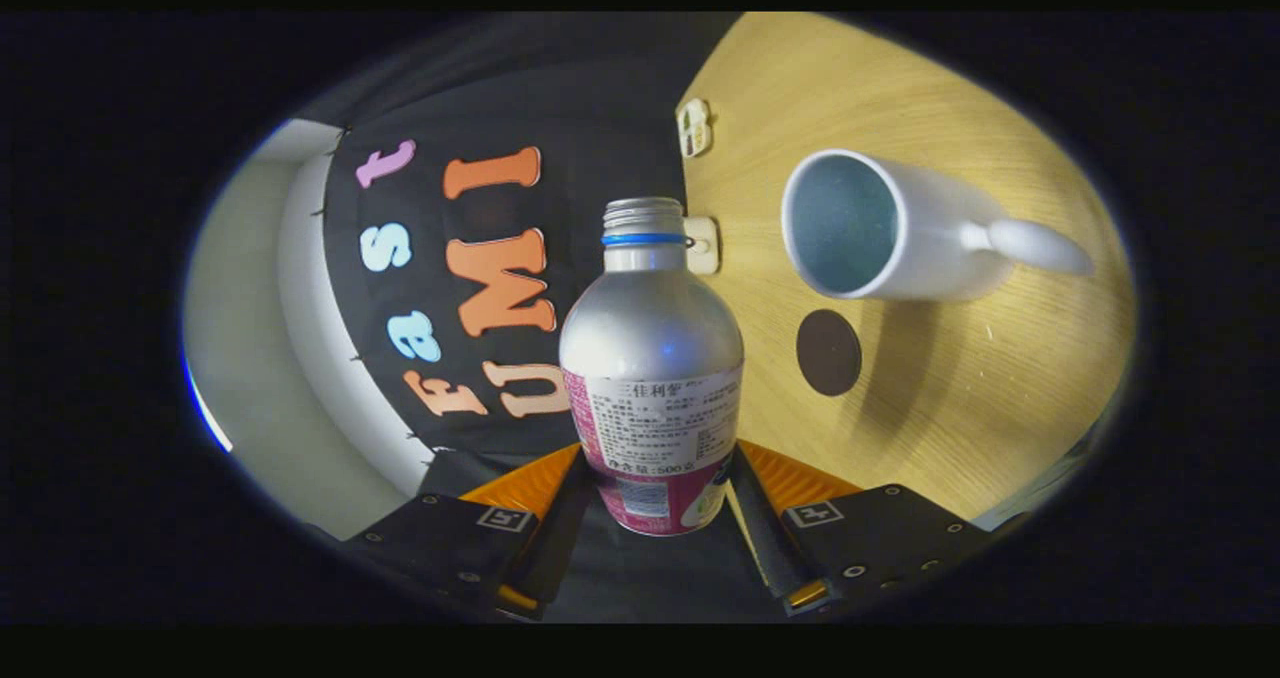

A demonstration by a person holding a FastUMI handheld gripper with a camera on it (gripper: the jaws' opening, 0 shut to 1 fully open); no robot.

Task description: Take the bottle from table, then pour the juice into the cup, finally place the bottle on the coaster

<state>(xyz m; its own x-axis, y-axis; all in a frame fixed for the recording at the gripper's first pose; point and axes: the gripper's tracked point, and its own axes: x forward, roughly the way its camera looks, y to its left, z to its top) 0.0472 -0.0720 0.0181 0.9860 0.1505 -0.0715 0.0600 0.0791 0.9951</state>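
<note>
**Me:** Bottle (652,358) first: it sits at the centre of the frame, its lower body clamped between my gripper (655,493) fingers, one pad on each side of the pink label. I grip low so the open neck stands clear ahead of the fingers, free to tip.

**Partner:** Why does the table (960,398) look like a wall on the right?

**Me:** Because I have rolled the gripper over. The wooden top fills the right half of the frame, so the bottle is lying toward horizontal. That reads to me as the pouring stage.

**Partner:** And the cup (880,228)?

**Me:** Upper right, white, its mouth turned toward the camera, handle pointing to the far right. It is well to the right of the bottle neck, not under it, so I judge the neck must come closer before any juice lands inside. I see no stream.

**Partner:** The coaster (829,352)?

**Me:** A dark round disc just below the cup, between it and the bottle. It is bare, waiting for the final set-down.
</note>
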